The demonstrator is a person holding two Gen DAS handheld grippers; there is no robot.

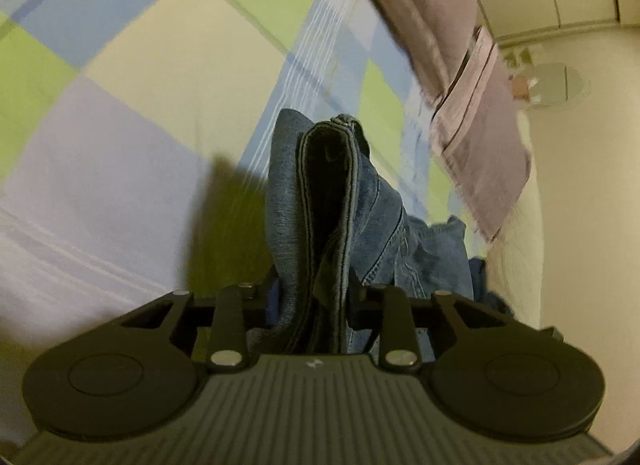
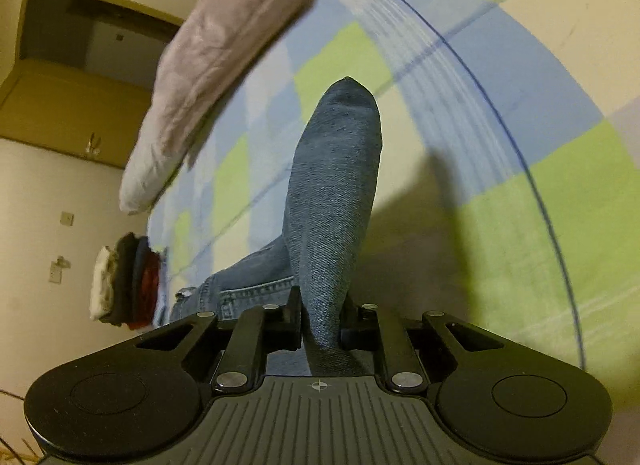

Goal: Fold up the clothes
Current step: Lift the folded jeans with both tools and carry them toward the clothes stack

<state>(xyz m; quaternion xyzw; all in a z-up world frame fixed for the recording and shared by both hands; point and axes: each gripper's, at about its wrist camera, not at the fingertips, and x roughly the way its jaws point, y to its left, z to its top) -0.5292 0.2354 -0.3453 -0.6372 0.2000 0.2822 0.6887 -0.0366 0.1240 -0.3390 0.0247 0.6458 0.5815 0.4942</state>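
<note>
One pair of jeans (image 1: pixel 340 205) is counted, blue denim, seen in both wrist views. Two grippers are counted: the left gripper (image 1: pixel 316 297) and the right gripper (image 2: pixel 320 321), each closed on a part of the jeans. One checked bedsheet (image 1: pixel 140 85) is seen under the jeans. One pale pink pillow (image 2: pixel 224 45) is counted at the far edge of the bedsheet. One stack of folded clothes (image 2: pixel 124 285) is counted beyond the jeans; four or so layers are made out, though the number cannot be told exactly.
</note>
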